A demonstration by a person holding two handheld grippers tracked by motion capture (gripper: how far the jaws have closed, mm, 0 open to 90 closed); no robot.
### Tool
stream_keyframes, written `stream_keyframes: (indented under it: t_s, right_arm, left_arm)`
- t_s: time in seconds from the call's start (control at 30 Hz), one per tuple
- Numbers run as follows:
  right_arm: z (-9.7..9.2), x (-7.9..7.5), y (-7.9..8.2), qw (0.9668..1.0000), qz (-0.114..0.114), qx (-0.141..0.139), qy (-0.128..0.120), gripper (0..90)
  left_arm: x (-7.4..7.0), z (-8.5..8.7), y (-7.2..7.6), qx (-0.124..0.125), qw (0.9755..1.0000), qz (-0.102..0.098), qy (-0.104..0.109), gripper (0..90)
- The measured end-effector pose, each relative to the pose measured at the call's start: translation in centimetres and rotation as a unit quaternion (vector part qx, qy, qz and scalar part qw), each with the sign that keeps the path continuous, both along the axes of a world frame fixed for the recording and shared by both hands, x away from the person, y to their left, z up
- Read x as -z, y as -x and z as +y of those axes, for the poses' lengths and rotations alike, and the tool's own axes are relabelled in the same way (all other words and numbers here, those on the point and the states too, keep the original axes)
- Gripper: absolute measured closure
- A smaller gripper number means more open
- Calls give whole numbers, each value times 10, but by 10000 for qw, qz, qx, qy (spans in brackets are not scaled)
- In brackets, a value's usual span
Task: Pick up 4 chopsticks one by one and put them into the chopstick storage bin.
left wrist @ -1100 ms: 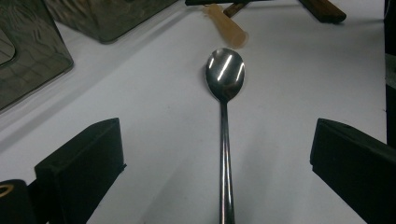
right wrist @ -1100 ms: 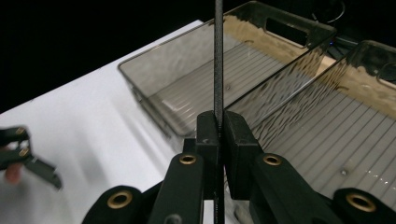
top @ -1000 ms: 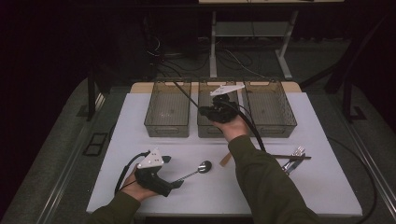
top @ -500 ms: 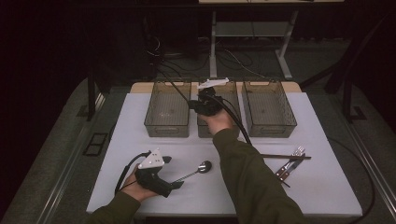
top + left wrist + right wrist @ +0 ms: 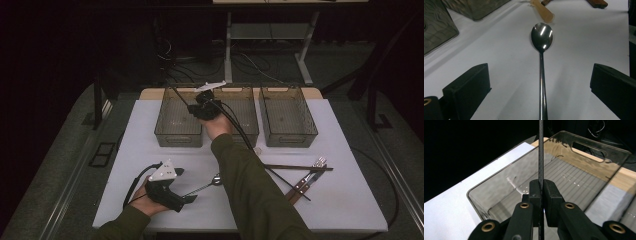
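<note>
- High view, far left: your left gripper [image 5: 187, 199] rests low on the white table [image 5: 350, 200], jaws spread wide on either side of the spoon's [image 5: 202, 187] handle without pressing it, ready, I judge, to close for a pickup.
- Left gripper view: the spoon [image 5: 542, 40] lies flat, bowl pointing away; its handle end is cut off at the bottom edge.
- Middle: your right gripper [image 5: 199, 106] hangs over the leftmost clear bin [image 5: 178, 134], clamped on a thin dark rod [image 5: 540, 150], likely a chopstick for dropping in there. Both its ends run out of the right gripper view.
- Right: a fork and other utensils [image 5: 306, 176] wait near the table's edge, too small to sort.
</note>
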State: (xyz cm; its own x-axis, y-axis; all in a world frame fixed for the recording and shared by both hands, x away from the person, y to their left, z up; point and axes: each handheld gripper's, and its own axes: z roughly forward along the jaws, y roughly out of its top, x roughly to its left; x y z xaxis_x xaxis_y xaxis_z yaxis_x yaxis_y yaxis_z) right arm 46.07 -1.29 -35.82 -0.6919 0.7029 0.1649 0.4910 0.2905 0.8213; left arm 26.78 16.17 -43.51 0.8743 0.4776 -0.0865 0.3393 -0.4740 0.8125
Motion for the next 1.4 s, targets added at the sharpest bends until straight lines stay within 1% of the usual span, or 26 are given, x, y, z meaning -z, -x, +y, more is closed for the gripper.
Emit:
stream_keyframes:
  t_s: [0.13,0.17,0.3,0.43,0.57,0.67,0.7,0.73,0.77,0.8,0.83,0.87,0.9,0.97,1.13,1.27,1.33,1.4]
  right_arm:
    - [12,4,-7,10000,57,-36,59,850]
    - [12,4,-7,10000,57,-36,59,850]
    - [23,6,-13,9999,114,-31,87,850]
    - [28,8,-17,9999,128,-27,77,850]
    - [35,11,-20,9998,171,-28,81,850]
    - [38,17,-22,9996,233,-30,167,848]
    - [39,19,-22,9994,290,-16,209,843]
    - [39,21,-22,9991,299,14,287,839]
    - [39,23,-22,9990,289,31,351,820]
    - [39,24,-23,9989,330,38,342,773]
    - [40,25,-22,9985,302,33,445,670]
    - [40,25,-22,9985,302,33,445,670]
    - [40,25,-21,9984,239,56,508,651]
    - [41,25,-21,9985,310,32,459,614]
    - [38,21,-20,9982,283,23,529,578]
    - [30,16,-17,9984,348,-68,442,534]
    - [24,12,-14,9985,394,-110,360,522]
    - [17,8,-11,9989,358,-136,285,500]
  left_arm:
    - [0,0,-1,44,10000,-30,-9,16]
    - [0,0,-1,55,10000,-41,-18,16]
    - [0,-1,0,28,10000,-39,8,16]
    - [0,-1,1,16,10000,-14,44,16]
    - [1,-2,1,13,10000,2,25,16]
    - [1,-3,1,34,10000,0,16,16]
    - [1,-3,1,42,10000,5,11,16]
    - [1,-3,1,58,10000,-3,-21,16]
    - [0,-2,1,78,10000,-10,-46,16]
    - [0,-2,0,71,10000,-11,-35,16]
    - [0,-2,0,73,10000,-11,-38,16]
    - [0,-2,0,71,10000,-9,-35,16]
    - [0,-2,0,74,10000,-10,-39,16]
    - [1,-2,0,82,10000,-12,-51,16]
    - [0,-2,1,91,9999,-14,-68,16]
    - [1,-2,0,94,9999,-27,-83,16]
    - [1,-2,0,89,9999,-47,-87,16]
    - [1,-2,1,81,9999,-46,-94,16]
